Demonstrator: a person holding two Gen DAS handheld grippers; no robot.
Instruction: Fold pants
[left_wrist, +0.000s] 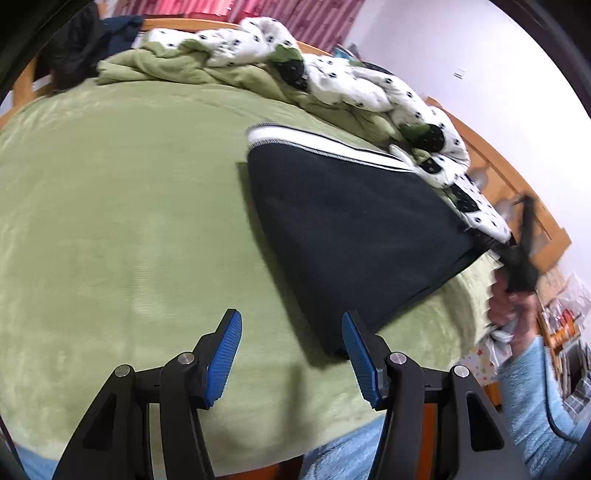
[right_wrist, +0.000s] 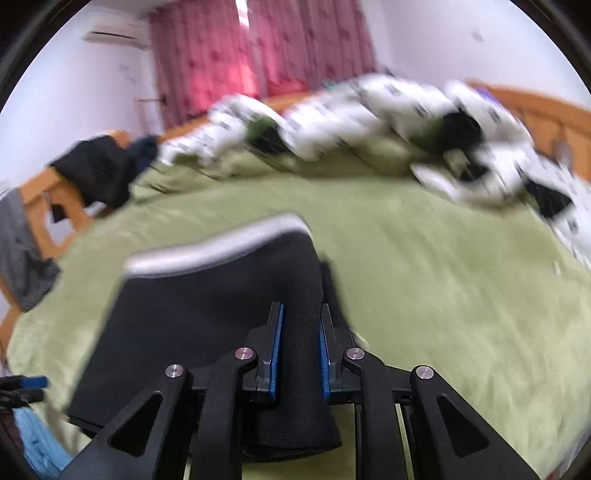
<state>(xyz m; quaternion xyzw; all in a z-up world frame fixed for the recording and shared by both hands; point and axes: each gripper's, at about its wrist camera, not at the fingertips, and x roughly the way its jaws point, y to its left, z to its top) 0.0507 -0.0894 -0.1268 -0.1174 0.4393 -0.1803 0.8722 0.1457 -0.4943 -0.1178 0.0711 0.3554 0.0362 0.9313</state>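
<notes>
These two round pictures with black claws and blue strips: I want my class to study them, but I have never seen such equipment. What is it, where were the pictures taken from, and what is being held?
A person folding pants holds a hand tool in each hand: a two-finger gripper with blue pads and a wide-angle camera looking along its fingers. One picture comes from each tool.

In the left view, the left gripper is open and holds nothing; it hovers over the green bedspread, near the dark pants. At the right edge are the person's hand and light blue sleeve.

In the right view, which is blurred, the right gripper has its fingers shut on a fold of the pants. A spotted white quilt lies bunched at the far side.
</notes>
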